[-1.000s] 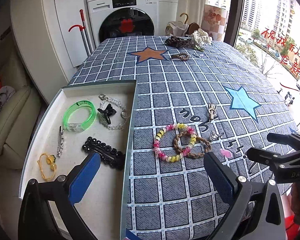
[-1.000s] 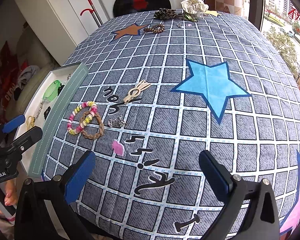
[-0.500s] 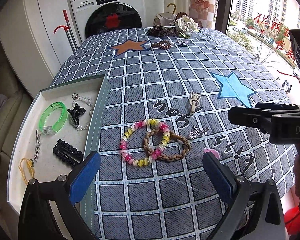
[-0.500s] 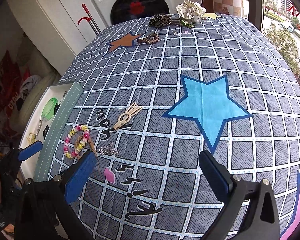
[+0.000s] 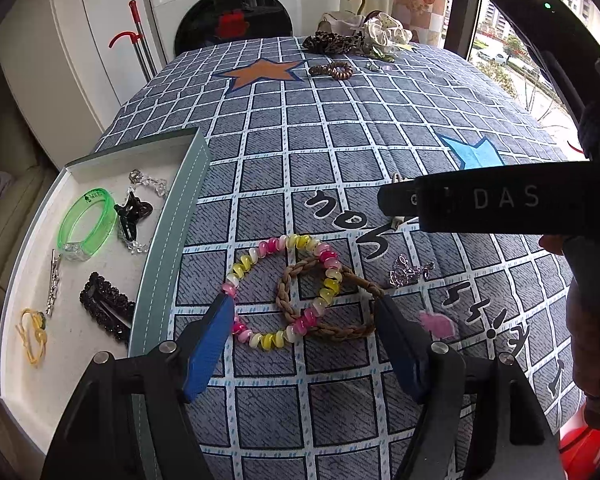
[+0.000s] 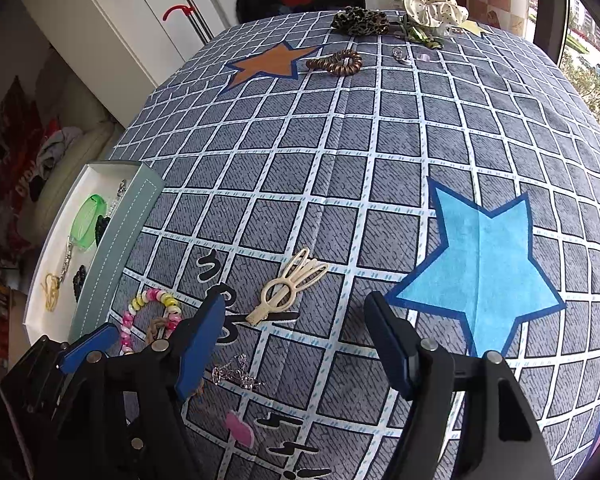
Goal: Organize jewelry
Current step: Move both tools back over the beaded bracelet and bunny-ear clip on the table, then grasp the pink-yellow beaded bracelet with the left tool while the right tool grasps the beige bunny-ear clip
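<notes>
A pink-and-yellow bead bracelet (image 5: 260,256) overlaps a brown braided bracelet (image 5: 340,330) on the checked cloth. My left gripper (image 5: 304,312) is open, its blue fingers (image 5: 210,344) either side of both bracelets, low over them. My right gripper (image 6: 296,320) is open, just below a cream hair clip (image 6: 288,284). A silver charm (image 5: 410,272) and a pink piece (image 5: 438,324) lie right of the bracelets. The white tray (image 5: 24,280) at left holds a green bangle (image 5: 86,224), black clips and a chain.
Far across the table lie a brown coil hair tie (image 6: 336,62), a leopard scrunchie (image 6: 360,20) and a white scrunchie (image 6: 434,8). A washing machine (image 5: 228,4) stands beyond. The right gripper's body (image 5: 484,204) crosses the left wrist view.
My left gripper has come down and forward over the two bracelets, and its fingers have narrowed. My right gripper has dropped toward the cream hair clip, fingers narrower too.
</notes>
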Available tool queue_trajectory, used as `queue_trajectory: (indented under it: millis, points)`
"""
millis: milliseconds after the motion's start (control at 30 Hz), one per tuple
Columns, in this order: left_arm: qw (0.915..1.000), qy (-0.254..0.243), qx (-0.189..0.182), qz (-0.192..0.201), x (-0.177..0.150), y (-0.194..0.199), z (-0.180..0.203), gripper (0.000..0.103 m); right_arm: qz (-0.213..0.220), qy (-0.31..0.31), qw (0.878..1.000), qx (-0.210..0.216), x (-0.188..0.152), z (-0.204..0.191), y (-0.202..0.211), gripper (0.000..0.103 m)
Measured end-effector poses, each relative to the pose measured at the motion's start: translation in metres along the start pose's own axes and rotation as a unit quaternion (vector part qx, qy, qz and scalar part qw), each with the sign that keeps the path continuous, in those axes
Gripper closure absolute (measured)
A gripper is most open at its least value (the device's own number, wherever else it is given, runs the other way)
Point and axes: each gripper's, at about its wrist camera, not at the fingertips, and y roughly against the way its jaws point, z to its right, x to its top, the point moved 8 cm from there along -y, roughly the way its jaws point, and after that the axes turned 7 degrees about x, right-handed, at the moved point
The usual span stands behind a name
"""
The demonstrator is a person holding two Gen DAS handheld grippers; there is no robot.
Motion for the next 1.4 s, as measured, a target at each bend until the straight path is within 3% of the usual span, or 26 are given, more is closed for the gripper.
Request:
queue_trajectory:
  millis: [33,167,267,367,400,500,533,967,1400]
  points:
    - [1.0000,-0.001,0.000,-0.001,0.000,-0.001,0.000,0.031,-0.004,0.006,1.000,-0.005,0.001,-0.002,-0.003,0.028]
    - [1.0000,-0.001,-0.004,-0.001,0.002,-0.003,0.000,0.032,-0.010,0.047,0.998,-0.052,0.005,-0.008,-0.010,0.032]
    - [0.9999,-0.007,-0.007,-0.007,0.001,-0.006,0.002,0.046,-0.017,0.085,0.991,-0.100,0.005,-0.011,-0.014,0.042]
    - [0.9999,-0.009,-0.011,-0.008,-0.001,-0.007,0.004,0.053,-0.016,0.095,0.991,-0.097,0.003,-0.015,-0.012,0.060]
    - [0.9998,-0.011,-0.016,-0.008,0.000,-0.007,0.006,0.064,-0.015,0.096,0.991,-0.097,0.003,-0.015,-0.011,0.073]
    - [0.9997,-0.014,-0.019,-0.006,0.001,-0.004,0.008,0.079,-0.014,0.092,0.991,-0.096,0.001,-0.012,-0.008,0.097]
    - [0.9997,-0.013,-0.022,-0.004,0.001,-0.003,0.008,0.087,-0.013,0.090,0.991,-0.095,0.000,-0.010,-0.007,0.098]
    - [0.9972,0.017,-0.070,0.021,-0.001,0.030,-0.001,0.087,0.029,0.029,0.998,-0.050,-0.032,0.011,0.032,0.098]
    - [0.9958,0.015,-0.076,0.048,-0.012,0.064,-0.005,0.087,0.055,0.002,0.998,-0.006,-0.073,0.004,0.067,0.098]
